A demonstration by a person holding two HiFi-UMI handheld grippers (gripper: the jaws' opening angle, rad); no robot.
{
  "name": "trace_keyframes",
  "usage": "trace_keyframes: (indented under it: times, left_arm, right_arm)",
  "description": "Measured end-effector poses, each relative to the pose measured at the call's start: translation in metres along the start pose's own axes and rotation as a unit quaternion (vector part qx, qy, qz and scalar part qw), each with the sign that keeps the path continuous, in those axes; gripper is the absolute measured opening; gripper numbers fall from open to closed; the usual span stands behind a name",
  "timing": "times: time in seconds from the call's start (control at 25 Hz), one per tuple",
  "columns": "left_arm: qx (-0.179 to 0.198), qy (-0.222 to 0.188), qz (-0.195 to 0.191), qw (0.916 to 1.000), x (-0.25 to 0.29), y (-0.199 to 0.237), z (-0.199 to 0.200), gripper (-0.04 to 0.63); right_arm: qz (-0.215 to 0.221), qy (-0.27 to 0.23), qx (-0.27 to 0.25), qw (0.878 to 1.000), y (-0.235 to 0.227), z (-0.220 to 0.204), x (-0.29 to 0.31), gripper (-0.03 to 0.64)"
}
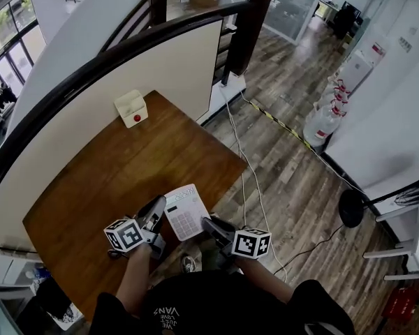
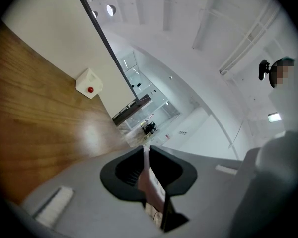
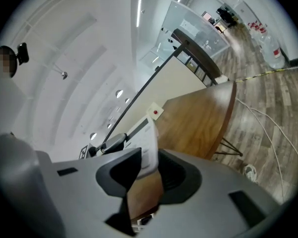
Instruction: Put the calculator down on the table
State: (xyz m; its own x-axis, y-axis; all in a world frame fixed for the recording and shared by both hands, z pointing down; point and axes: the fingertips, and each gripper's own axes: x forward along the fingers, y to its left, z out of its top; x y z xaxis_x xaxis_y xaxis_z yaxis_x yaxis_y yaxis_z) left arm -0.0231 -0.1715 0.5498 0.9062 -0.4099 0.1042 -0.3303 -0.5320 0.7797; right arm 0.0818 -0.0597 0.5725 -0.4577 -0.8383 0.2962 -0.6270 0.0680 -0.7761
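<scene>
Both grippers are on it: the flat white calculator with grey keys hangs between them, over the near right edge of the brown wooden table, keys facing up, and I judge it not yet resting on the wood. The left gripper has its jaws nipped on the calculator's left side, which the left gripper view shows as a thin edge pinched between the pads. The right gripper is clamped on the right side, the white body filling its jaws in the right gripper view. Now the danger, as I read it: the calculator sits right at the table's edge, so if it's lowered here a corner may overhang, and it could tip off onto the plank floor. A second worry is the double grip: if one side lets go first, the other pinch becomes a pivot and the body swings or slaps down. Coming in tilted, it could skid on that glossy wood. The small white box with a red button stands well apart at the far side, no obstacle.
</scene>
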Motion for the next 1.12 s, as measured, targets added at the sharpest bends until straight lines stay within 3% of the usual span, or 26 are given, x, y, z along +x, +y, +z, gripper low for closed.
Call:
trace_keyframes:
  times: [0.6, 1.12]
  left_arm:
    - [-0.009, -0.062, 0.067, 0.9958, 0.075, 0.054, 0.064, 0.048]
    - [0.000, -0.082, 0.119, 0.9895, 0.119, 0.101, 0.093, 0.048]
  right_arm:
    - [0.050, 0.123, -0.057, 0.989, -0.047, 0.098, 0.090, 0.098]
    - [0.068, 0.183, -0.086, 0.977, -0.085, 0.137, 0.151, 0.098]
